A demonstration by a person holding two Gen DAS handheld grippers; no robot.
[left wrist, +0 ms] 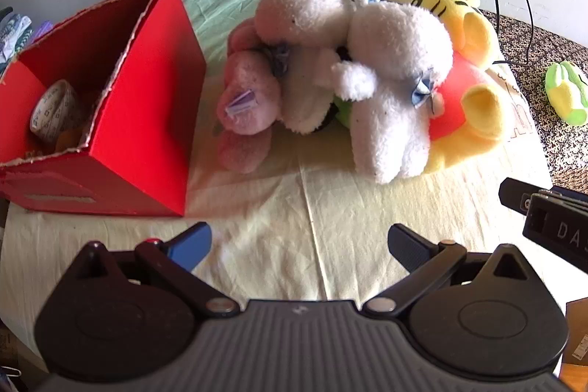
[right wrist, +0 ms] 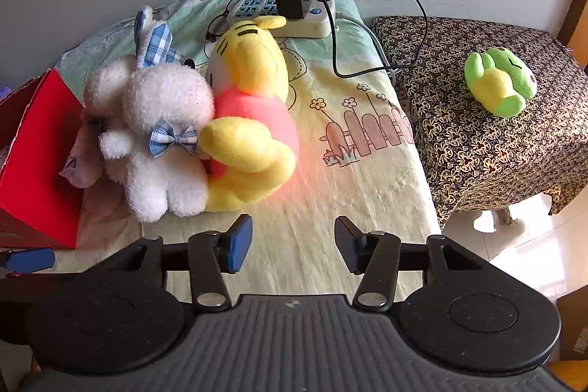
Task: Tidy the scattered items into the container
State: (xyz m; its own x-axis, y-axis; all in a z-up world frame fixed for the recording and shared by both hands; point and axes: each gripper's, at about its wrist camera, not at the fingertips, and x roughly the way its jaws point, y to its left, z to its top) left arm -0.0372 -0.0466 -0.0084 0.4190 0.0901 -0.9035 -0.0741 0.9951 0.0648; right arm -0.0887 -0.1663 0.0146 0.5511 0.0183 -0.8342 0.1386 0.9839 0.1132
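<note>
A red cardboard box (left wrist: 147,105) stands open at the left, with a roll of tape (left wrist: 55,109) inside; its corner shows in the right wrist view (right wrist: 40,149). A pile of plush toys lies right of it: a pink one (left wrist: 246,105), two white rabbits (left wrist: 389,87) (right wrist: 161,135) and a yellow bear in a red shirt (left wrist: 474,105) (right wrist: 253,120). A green frog plush (right wrist: 499,83) (left wrist: 566,90) lies on the patterned side table. My left gripper (left wrist: 299,245) is open and empty, in front of the pile. My right gripper (right wrist: 294,241) is open and empty, near the bear.
A white power strip (right wrist: 294,13) with a black charger and cables lies at the back of the cloth-covered table (right wrist: 330,201). A patterned side table (right wrist: 477,142) stands to the right, a gap and tiled floor beside it. The right gripper's body (left wrist: 551,223) shows at the right edge.
</note>
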